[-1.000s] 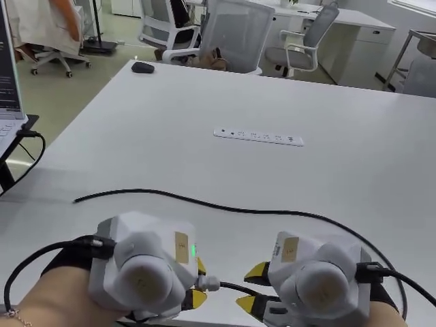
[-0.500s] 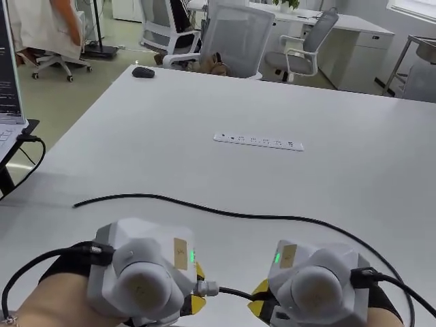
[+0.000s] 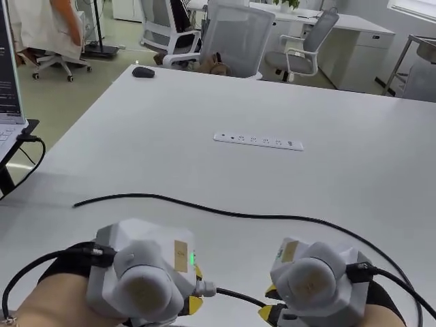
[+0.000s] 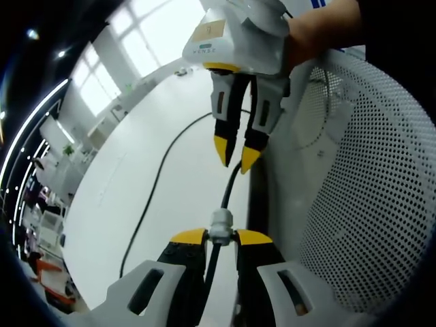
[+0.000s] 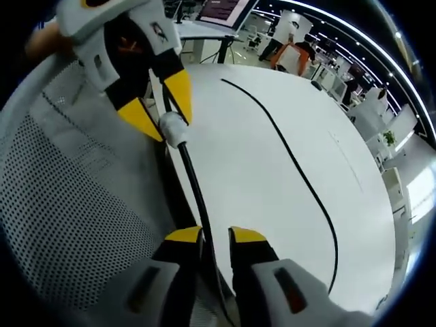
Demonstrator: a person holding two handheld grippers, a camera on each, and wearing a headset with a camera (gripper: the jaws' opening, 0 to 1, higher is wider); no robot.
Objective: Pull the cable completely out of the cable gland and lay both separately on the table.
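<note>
A small white cable gland [image 3: 206, 289] hangs just above the near edge of the white table [image 3: 225, 102], with my left gripper [image 3: 193, 294] shut on it. From the gland a black cable [image 3: 238, 297] runs right into my right gripper [image 3: 272, 304], whose jaws are shut on it. In the left gripper view the gland [image 4: 220, 225] sits between my yellow tips [image 4: 220, 237], and the right gripper [image 4: 236, 155] pinches the cable [image 4: 230, 185] a little beyond. In the right gripper view the cable [image 5: 194, 187] leads from my tips [image 5: 215, 236] to the gland [image 5: 172, 127]. The rest of the cable loops across the table.
A white power strip [image 3: 259, 141] lies mid-table and a dark mouse [image 3: 143, 72] near the far left corner. Office chairs [image 3: 235, 34] stand behind the table. A white mesh chair [image 4: 354, 204] sits right under both grippers. A laptop edge [image 3: 8, 82] shows at the far left.
My right gripper went from open to shut on the cable and has shifted slightly right, away from the gland. The left gripper has kept its hold on the gland.
</note>
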